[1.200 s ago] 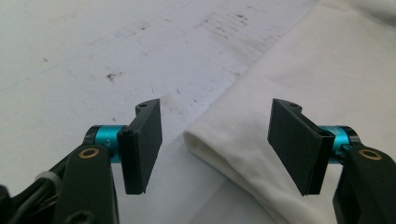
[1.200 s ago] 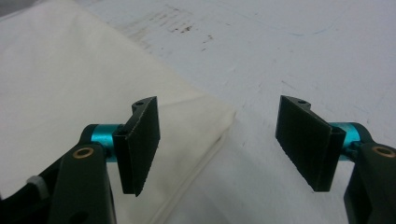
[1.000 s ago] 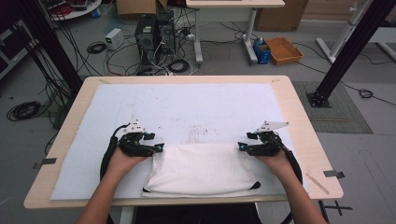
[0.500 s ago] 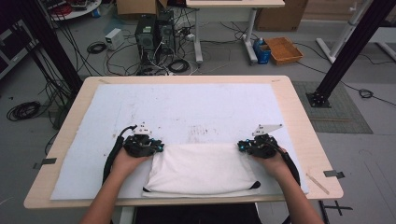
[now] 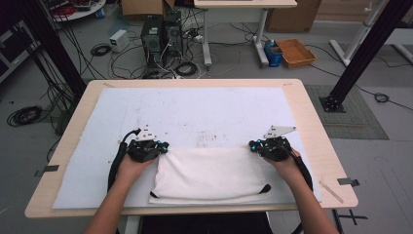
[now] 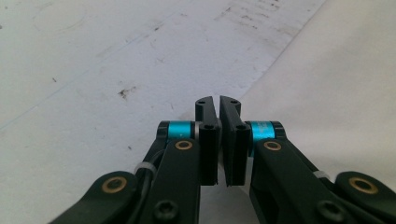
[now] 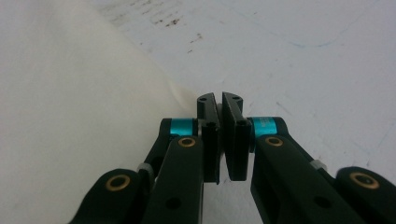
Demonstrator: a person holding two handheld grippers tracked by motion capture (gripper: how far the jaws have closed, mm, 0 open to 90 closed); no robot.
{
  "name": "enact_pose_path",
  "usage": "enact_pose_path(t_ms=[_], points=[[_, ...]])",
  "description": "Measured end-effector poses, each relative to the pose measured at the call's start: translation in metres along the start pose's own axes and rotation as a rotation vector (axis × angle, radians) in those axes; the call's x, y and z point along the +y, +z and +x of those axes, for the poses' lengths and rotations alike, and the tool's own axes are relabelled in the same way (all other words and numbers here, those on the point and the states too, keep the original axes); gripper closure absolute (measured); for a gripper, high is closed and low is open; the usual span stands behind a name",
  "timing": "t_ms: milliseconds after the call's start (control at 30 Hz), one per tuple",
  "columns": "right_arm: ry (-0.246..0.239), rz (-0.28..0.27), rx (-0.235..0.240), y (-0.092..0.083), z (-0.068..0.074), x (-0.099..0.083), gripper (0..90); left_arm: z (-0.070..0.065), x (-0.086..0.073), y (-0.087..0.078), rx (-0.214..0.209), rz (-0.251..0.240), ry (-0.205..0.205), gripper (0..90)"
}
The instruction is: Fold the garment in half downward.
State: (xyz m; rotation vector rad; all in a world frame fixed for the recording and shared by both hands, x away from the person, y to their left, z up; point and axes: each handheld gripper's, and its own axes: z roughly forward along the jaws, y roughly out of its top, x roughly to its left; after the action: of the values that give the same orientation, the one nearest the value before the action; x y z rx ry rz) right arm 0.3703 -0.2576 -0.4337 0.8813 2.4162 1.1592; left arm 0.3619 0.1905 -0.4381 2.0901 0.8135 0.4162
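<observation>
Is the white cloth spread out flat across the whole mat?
No, the cloth lies folded at the mat's near edge, between the two tongs, with most of the mat bare beyond it.

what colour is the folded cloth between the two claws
Off-white, with black loops at its near corners; the folded cloth shows best in the high view.

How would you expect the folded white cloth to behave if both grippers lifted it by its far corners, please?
Probably floppy: the white cloth lies flat in soft folds with rounded edges, so it would likely sag between the left gripper and right gripper. It looks thin, so probably light. Its layers might slide apart and unfold, since nothing visibly holds them together.
</observation>
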Motion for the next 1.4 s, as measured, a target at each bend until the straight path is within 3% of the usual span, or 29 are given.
enact_pose_path(t_ms=[333,700,767,967,1033,1167,1400], points=[[0.008,-0.010,-0.048,0.007,-0.012,0.011,87.3,0.015,0.016,0.004,0.040,-0.026,-0.008,86.2],[0.017,0.000,-0.100,0.020,-0.028,0.028,87.3,0.037,0.038,0.017,0.054,0.001,-0.015,86.1],[0.025,0.007,-0.103,0.022,-0.030,0.029,87.3,0.039,0.038,0.018,0.058,-0.021,-0.027,86.1],[0.036,0.016,-0.104,0.027,-0.032,0.027,87.1,0.040,0.033,0.026,0.047,0.027,-0.036,81.4],[0.051,0.019,-0.105,0.028,-0.031,0.025,80.5,0.039,0.033,0.026,0.037,0.025,-0.048,71.5],[0.094,-0.003,-0.102,0.024,-0.032,0.023,57.0,0.039,0.032,0.024,0.038,0.036,-0.062,51.4],[0.159,-0.040,-0.077,0.009,-0.033,0.013,40.6,0.034,0.019,0.009,0.030,-0.014,-0.079,37.2]])
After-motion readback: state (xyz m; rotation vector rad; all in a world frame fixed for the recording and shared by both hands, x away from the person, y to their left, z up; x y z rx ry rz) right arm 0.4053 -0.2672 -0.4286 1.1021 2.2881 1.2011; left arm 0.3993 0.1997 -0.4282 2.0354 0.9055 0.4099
